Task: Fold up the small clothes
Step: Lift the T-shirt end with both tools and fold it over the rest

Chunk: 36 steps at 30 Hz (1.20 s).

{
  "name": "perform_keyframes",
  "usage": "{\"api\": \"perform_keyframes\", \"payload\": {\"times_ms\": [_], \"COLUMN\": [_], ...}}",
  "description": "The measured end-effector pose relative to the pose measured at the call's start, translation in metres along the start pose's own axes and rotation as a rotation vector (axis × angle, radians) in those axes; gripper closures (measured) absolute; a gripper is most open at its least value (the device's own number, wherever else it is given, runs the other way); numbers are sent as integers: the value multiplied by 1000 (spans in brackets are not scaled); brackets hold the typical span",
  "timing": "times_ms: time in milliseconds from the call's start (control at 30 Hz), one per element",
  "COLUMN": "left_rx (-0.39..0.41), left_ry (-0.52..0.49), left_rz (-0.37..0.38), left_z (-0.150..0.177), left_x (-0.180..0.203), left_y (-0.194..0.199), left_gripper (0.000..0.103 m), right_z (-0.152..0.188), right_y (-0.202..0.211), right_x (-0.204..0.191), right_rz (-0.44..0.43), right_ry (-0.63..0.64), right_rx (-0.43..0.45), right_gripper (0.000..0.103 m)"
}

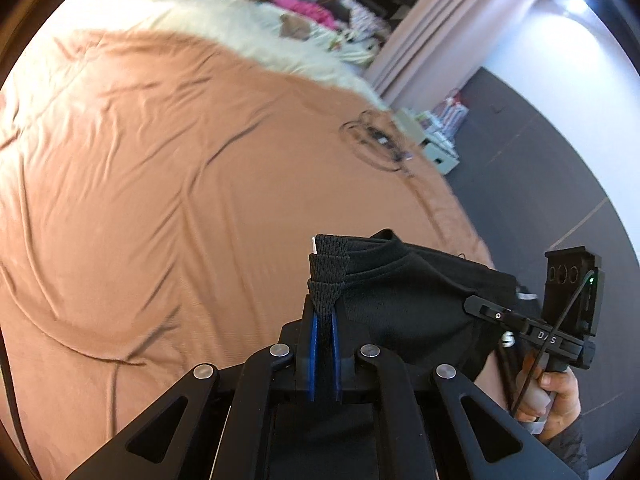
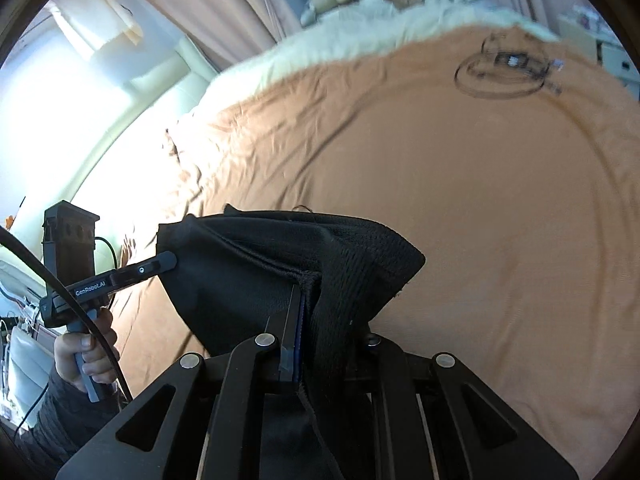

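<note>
A small black garment (image 1: 404,300) hangs stretched between my two grippers above the brown bedspread (image 1: 160,184). My left gripper (image 1: 325,304) is shut on its ribbed waistband at one corner. My right gripper (image 2: 304,292) is shut on the opposite seam corner of the garment (image 2: 248,276), whose mesh fabric drapes over the right finger. In the left wrist view the right gripper (image 1: 480,308) pinches the garment's far edge. In the right wrist view the left gripper (image 2: 164,260) does the same at the left.
The brown bedspread (image 2: 460,184) fills both views. A coiled dark cable (image 1: 376,140) lies near the bed's far right edge; it also shows in the right wrist view (image 2: 508,72). A white fluffy blanket (image 1: 224,20) and a clothes pile lie at the head. Dark floor (image 1: 560,160) lies right of the bed.
</note>
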<state>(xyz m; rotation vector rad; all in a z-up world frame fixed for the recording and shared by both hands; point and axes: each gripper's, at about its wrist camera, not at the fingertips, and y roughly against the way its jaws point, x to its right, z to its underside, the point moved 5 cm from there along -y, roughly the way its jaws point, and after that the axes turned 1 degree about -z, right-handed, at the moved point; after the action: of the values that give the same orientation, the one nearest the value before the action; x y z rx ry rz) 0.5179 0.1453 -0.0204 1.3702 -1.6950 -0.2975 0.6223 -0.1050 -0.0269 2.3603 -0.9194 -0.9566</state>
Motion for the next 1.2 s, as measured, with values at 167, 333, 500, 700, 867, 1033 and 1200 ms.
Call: {"api": "perform_keyframes", "payload": {"times_ms": [167,333,500,700,867,1033,1200], "left_rx": [46,76,85,87,64,27,-11], "left_ry": [-72,-137,-218,-299,-360,-406,-460], "left_rz": [39,94,156,242,319,398,456], "left_z": [-3,-7,-3,10,31,59,87], "left_x": [60,127,205,297,370,431,487], "left_y": [26,44,49,51,47,44,40], "left_gripper": [97,97,97,97,97,97,97], "right_z": [12,32,59,97,143,187,223], "right_y": [84,162,253,351,428,473,505], "right_x": [-4,-10,-8,-4,-1,-17,-39], "right_rz": [28,75,149,247,339,421,485], "right_ry": [29,57,63,61,40,28,4], "right_rx": [94,182,271,355,417,455,488], "right_gripper": [95,95,95,95,95,95,95]}}
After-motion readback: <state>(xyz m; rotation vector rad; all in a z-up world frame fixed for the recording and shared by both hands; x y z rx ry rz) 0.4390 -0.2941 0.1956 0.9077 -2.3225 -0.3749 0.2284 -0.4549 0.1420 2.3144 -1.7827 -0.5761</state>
